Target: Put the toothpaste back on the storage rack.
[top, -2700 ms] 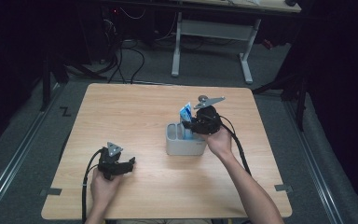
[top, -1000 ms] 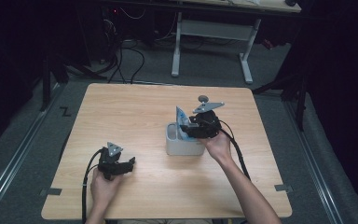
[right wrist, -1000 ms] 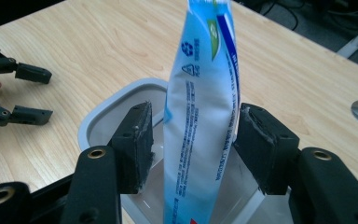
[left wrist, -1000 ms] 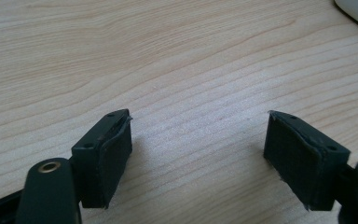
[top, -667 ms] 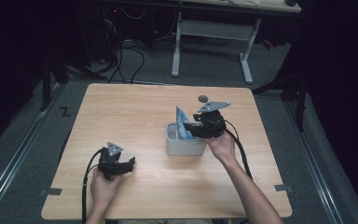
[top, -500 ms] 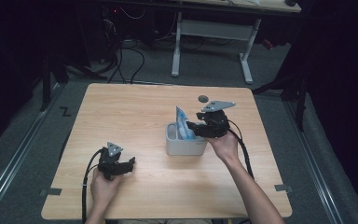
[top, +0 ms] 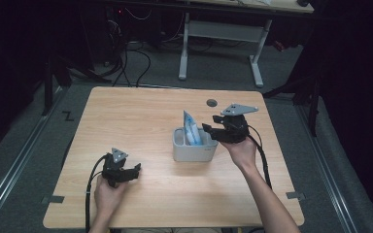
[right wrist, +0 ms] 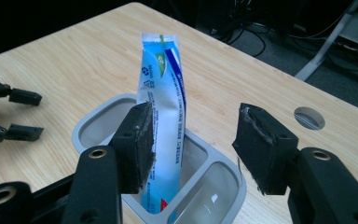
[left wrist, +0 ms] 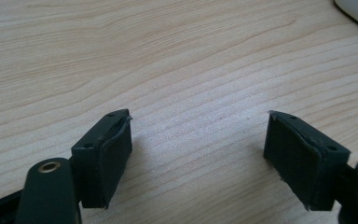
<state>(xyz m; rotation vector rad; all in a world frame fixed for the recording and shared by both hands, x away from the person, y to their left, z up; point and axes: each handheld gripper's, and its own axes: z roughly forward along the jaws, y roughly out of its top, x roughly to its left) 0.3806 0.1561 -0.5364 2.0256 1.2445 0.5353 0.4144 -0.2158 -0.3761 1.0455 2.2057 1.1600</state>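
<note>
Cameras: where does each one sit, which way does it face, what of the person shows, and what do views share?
High view: above the person's side, looking forward and down at the table; both forearms, left gripper, right gripper.
Left gripper view: on the left gripper, facing bare tabletop; open jaws.
Right gripper view: on the right gripper, facing the grey caddy and toothpaste tube; open jaws.
Shared: high and right gripper views both show the caddy, tube and left gripper.

Right gripper (top: 212, 132): is drawing back and to the right from above the grey holder (top: 194, 151), its jaws now spread apart just beside the rim.
Blue-and-white tube (right wrist: 165, 107): is now standing free in the holder, leaning slightly, no longer covered or gripped by the jaws.
</note>
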